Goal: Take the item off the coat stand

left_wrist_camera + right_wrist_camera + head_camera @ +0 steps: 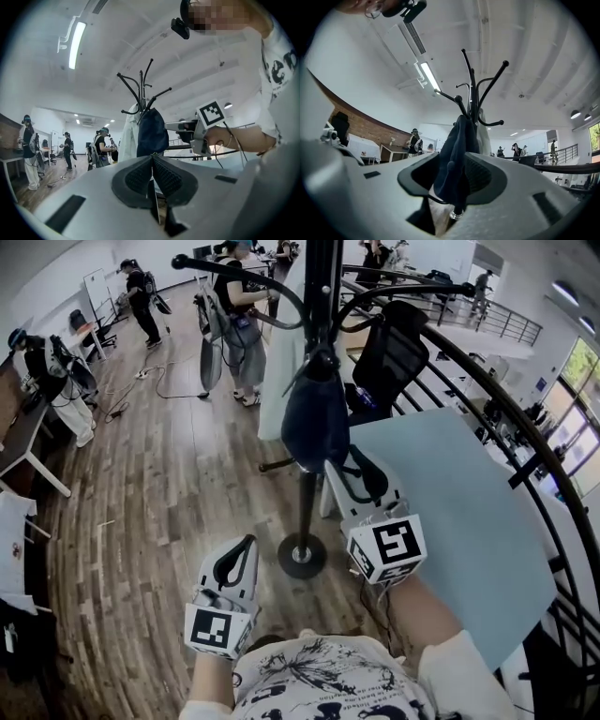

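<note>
A dark navy bag (314,423) hangs from a hook of the black coat stand (307,507), next to a white garment (281,352). My right gripper (349,470) reaches up to the bag's lower end. In the right gripper view the bag (457,140) hangs between the spread jaws of that gripper (451,164), and its cord and a metal ring dangle below. The pads do not clearly press on it. My left gripper (246,545) is held low near the stand's base, shut and empty. The left gripper view shows its pads (161,176) meeting, with the bag (151,133) ahead.
A black curved railing (525,427) runs along the right, above a light blue panel (459,512). Behind the stand is a black chair (389,352). Several people with grippers (234,315) stand on the wooden floor at the back and left. A desk (19,437) is at the left edge.
</note>
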A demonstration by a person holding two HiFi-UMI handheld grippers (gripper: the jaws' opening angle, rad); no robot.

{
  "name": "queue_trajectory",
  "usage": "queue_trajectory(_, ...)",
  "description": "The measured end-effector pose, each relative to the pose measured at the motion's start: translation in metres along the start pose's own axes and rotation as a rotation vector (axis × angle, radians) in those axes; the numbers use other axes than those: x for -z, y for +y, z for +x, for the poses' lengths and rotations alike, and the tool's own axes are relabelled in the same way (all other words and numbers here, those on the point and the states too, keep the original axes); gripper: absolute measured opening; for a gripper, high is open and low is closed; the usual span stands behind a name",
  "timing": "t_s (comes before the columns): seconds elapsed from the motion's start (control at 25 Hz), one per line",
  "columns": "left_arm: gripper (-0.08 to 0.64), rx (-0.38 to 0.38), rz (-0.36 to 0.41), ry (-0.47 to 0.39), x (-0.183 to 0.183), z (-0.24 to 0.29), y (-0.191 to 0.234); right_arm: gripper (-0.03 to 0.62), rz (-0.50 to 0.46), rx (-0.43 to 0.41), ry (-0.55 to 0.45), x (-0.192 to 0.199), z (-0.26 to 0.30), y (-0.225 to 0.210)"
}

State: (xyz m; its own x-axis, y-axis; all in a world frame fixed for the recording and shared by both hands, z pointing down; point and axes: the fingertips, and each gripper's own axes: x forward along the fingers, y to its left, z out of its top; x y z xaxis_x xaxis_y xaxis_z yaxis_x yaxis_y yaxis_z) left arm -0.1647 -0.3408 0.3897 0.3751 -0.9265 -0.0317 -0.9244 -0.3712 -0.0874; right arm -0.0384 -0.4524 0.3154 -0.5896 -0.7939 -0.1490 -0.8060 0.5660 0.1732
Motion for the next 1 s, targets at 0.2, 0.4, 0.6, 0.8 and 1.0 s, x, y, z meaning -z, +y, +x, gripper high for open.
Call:
queue_trajectory(0.2, 0.005, -0.024, 0.0, 0.002, 0.0, 0.012, 0.024, 0.258, 0.03, 0.028, 0.038, -0.002, 0.049, -0.017)
queue_trajectory(0.4, 0.005, 0.007, -0.013, 0.027, 0.001, 0.018, 0.034, 0.265, 0.074, 0.063, 0.077, -0.006, 0.075, -0.023)
queue_trajectory(0.6, 0.005, 0.033, -0.02, 0.02, -0.004, 0.017, 0.044, 0.207, 0.003, 0.114, 0.143, 0.003, 0.086, -0.022)
queue_trajectory(0.8, 0.005, 0.058, -0.033, 0.019, 0.0, 0.017, 0.049, 0.055, -0.008, 0.174, 0.155, 0.007, 0.086, -0.03)
queue_trajectory(1.0, 0.005, 0.077, -0.041, 0.011, -0.003, 0.011, 0.057, 0.02, -0.05, 0.2, 0.171, 0.003, 0.079, -0.029)
